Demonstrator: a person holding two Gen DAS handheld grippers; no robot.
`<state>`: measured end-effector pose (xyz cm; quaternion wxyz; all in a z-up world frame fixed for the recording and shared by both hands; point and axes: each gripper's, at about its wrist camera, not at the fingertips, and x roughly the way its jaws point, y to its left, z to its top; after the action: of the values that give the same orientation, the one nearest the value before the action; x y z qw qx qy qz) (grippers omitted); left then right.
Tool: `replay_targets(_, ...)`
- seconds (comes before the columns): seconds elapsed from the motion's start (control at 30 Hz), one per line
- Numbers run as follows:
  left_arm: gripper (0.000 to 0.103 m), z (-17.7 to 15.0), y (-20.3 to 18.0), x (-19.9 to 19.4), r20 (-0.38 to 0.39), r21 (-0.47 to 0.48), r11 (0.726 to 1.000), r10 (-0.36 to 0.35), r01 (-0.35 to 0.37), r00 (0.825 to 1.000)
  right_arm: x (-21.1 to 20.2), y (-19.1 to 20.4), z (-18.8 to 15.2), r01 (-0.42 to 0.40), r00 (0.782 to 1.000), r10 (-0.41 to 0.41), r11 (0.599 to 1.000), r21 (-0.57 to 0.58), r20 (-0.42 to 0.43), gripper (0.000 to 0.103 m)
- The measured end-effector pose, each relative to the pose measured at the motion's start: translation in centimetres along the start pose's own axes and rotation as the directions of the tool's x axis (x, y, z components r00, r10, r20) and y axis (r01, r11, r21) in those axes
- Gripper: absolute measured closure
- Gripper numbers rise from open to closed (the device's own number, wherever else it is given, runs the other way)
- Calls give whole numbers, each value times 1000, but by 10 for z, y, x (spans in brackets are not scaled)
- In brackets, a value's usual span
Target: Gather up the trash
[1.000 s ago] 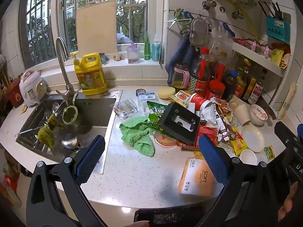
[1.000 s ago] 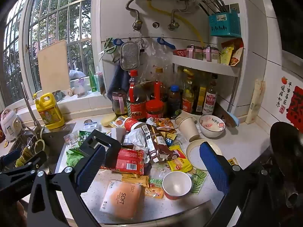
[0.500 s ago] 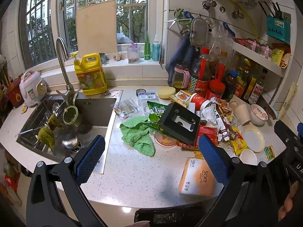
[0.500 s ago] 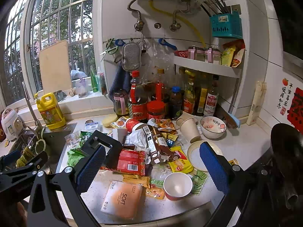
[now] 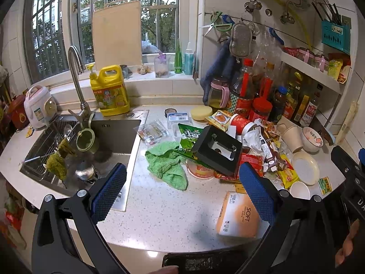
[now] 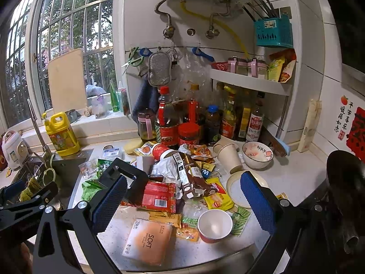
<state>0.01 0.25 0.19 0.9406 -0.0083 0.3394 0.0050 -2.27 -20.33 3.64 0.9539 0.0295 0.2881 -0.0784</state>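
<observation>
Right wrist view: both grippers, right gripper [image 6: 183,202] and left gripper [image 5: 182,191], gape wide and empty over the wrapper heap [image 6: 182,178]; a careless grab there could topple the paper cup [image 6: 214,225] nearby.

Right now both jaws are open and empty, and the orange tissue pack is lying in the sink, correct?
Not quite. The orange tissue pack lies on the counter near its front edge, not in the sink, as the left wrist view shows. Both jaws are open and empty.
</observation>
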Motion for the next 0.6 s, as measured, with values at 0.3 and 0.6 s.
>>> replay_targets(0.3, 7, 2, 1, 0, -2, -4, 1000, -2, 2, 1000, 0, 2, 2, -4, 1000, 4, 1000, -4, 4, 5)
replay_targets(0.6, 7, 2, 0, 3, -2, -6, 1000, -5, 5, 1000, 0, 3, 2, -5, 1000, 5, 1000, -3, 5, 5)
